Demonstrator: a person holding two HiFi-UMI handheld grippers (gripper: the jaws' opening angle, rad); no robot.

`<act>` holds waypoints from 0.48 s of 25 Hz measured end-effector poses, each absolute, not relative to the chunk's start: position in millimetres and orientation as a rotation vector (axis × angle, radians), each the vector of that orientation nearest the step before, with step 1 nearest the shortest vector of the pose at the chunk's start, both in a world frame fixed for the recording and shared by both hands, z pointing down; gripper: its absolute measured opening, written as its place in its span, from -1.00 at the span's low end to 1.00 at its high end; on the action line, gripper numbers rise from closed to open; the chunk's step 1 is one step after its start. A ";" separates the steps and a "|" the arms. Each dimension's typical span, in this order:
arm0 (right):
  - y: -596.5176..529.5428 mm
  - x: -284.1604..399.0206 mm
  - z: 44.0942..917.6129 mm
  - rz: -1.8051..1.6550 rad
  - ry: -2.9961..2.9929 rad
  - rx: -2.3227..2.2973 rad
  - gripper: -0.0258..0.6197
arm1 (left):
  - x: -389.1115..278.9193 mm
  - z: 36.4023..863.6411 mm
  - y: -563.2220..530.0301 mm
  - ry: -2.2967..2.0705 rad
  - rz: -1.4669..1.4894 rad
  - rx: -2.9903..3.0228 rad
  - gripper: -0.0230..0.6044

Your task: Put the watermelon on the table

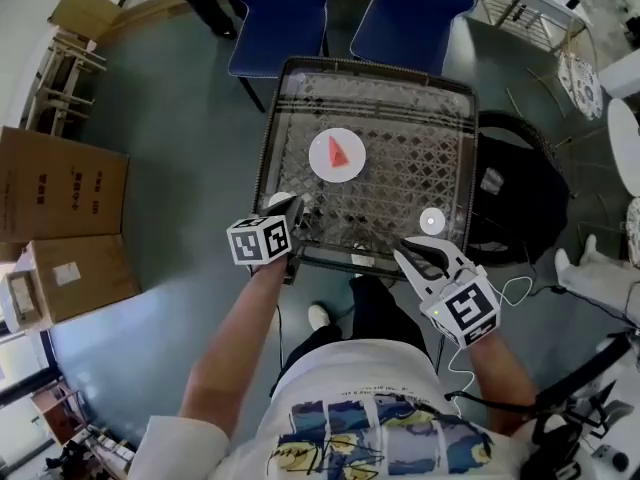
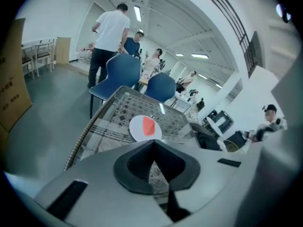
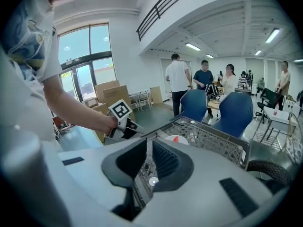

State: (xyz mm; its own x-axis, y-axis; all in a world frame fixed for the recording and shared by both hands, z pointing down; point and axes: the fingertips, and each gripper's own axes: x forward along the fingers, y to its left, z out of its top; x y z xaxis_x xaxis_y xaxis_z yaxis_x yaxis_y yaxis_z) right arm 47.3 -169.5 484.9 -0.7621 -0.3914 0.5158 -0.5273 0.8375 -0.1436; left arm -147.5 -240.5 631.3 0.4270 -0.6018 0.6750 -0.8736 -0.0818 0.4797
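The watermelon (image 1: 337,151) lies on a white plate (image 1: 320,169) on the counter (image 1: 400,173). The left gripper (image 2: 154,144) is closed and empty; the right gripper (image 3: 147,143) seems slightly apart, holding nothing.

Left hand-held gripper (image 1: 296,208) jaws together, empty; right hand-held gripper (image 1: 402,255) jaws slightly apart, both angled downward

We're counting two blue chairs (image 1: 278,18), one table (image 1: 425,173), one plate (image 1: 321,169), one watermelon slice (image 1: 336,150), plus two grippers: left gripper (image 1: 296,209), right gripper (image 1: 421,252).
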 end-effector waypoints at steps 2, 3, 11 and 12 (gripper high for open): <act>-161.1 44.8 479.9 0.380 -2.538 0.700 -0.84 | -145.3 608.1 -210.8 -1.213 0.357 1.865 -0.90; -155.0 42.6 477.2 0.383 -2.540 0.706 -0.87 | -145.3 595.1 -194.2 -1.186 0.342 1.903 -0.90; -85.9 7.0 451.5 0.309 -2.567 0.677 -0.89 | -150.6 483.0 -70.1 -1.009 0.277 2.225 -0.90; -76.1 2.6 448.4 0.301 -2.573 0.675 -0.89 | -152.3 471.6 -56.6 -1.008 0.265 2.247 -0.90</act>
State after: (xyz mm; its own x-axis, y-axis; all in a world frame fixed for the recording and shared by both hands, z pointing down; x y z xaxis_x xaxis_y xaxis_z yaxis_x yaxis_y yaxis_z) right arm 2.6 -76.1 448.4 -0.7736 -0.4086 0.4844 -0.5092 0.8558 -0.0914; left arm -152.3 -56.6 471.6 0.6833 -0.5938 0.4249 -0.7260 -0.4909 0.4816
